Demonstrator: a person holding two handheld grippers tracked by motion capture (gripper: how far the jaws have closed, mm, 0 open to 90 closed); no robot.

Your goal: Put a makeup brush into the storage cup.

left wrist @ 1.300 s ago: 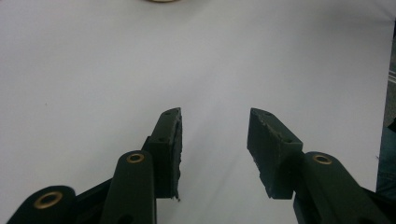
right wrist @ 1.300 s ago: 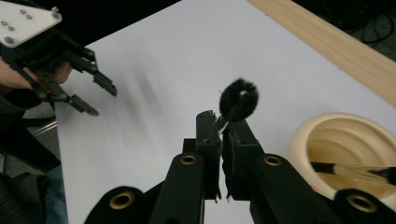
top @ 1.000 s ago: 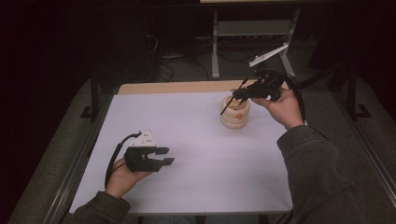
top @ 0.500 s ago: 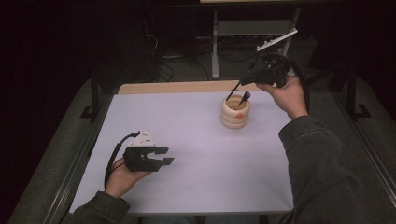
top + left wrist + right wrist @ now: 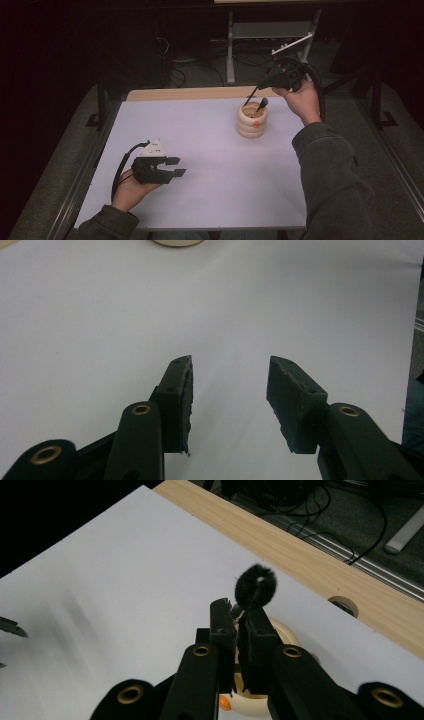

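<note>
A cream ribbed cup (image 5: 252, 122) with an orange mark stands at the back right of the white table (image 5: 210, 200). My right gripper (image 5: 261, 86) hovers just behind and above it, shut on a thin black stick (image 5: 250, 97) that slants down toward the cup's rim. In the right gripper view the stick ends in a fuzzy black ball (image 5: 255, 587) past the gripper (image 5: 237, 612), with the cup (image 5: 292, 632) below. A second dark-headed stick (image 5: 261, 104) stands in the cup. My left gripper (image 5: 181, 167) rests at the front left, open and empty (image 5: 230, 385). The cup's base (image 5: 177, 242) lies far ahead of it.
A wooden strip (image 5: 200, 93) with a round hole (image 5: 343, 605) runs along the table's back edge. Behind it are floor cables (image 5: 175, 65) and a metal stand (image 5: 235, 45). Metal rails flank the table on both sides.
My right gripper has moved back and up from over the cup, taking the stick along, and now tilts down toward the rim. The left gripper has stayed put.
</note>
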